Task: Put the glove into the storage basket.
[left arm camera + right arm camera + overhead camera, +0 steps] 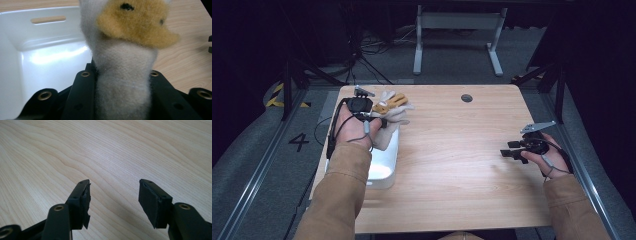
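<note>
In the high view, the left gripper (379,119) is clamped on a plush toy (393,114), grey-white with tan parts, which it holds just above the far end of a white bin (384,167); the toy sticks out past the jaws toward the bench's (462,170) far left corner. The right gripper (510,149) hovers well apart from the bin, near the bench's right edge, jaws parted with nothing between them. The bench is pale wood with a round grommet (466,98) beyond the bin, and around it lie grey carpet, dark surroundings and the white legs of another table (457,40) farther off. In the left gripper view, the jaws press on both sides of the plush toy (125,82), whose grey body rises between them with a tan part on top; the white bin (45,57) sits just behind and below it. In the right gripper view, the right gripper (113,195) stands moderately open over bare bench (105,150) wood, touching nothing.
</note>
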The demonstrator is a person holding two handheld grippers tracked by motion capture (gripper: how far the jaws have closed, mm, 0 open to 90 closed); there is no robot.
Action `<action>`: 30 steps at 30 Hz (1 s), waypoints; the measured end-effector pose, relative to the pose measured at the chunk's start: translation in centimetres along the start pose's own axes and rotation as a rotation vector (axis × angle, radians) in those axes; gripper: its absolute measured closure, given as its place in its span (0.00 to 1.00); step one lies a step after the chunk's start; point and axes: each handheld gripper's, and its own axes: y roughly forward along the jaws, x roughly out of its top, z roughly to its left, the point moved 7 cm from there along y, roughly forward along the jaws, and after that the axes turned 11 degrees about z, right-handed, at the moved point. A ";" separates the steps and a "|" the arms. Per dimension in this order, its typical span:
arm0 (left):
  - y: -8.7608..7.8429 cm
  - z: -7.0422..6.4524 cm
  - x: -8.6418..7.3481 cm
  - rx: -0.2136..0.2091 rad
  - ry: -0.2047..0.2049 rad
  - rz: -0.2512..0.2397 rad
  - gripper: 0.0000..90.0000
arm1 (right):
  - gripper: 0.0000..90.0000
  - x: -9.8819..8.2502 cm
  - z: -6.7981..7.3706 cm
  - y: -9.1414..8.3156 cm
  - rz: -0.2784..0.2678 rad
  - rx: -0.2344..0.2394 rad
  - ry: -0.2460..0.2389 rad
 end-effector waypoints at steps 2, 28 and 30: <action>0.0 0.3 0.1 -0.004 0.000 0.002 0.81 | 0.48 0.0 0.0 0.0 0.001 -0.001 -0.008; 2.2 6.4 -1.7 0.091 -0.234 0.157 0.81 | 0.48 0.1 0.3 -0.2 -0.002 -0.018 -0.025; 2.4 6.5 -1.8 0.083 -0.245 0.174 0.81 | 0.48 0.2 0.3 -0.2 -0.002 -0.019 -0.026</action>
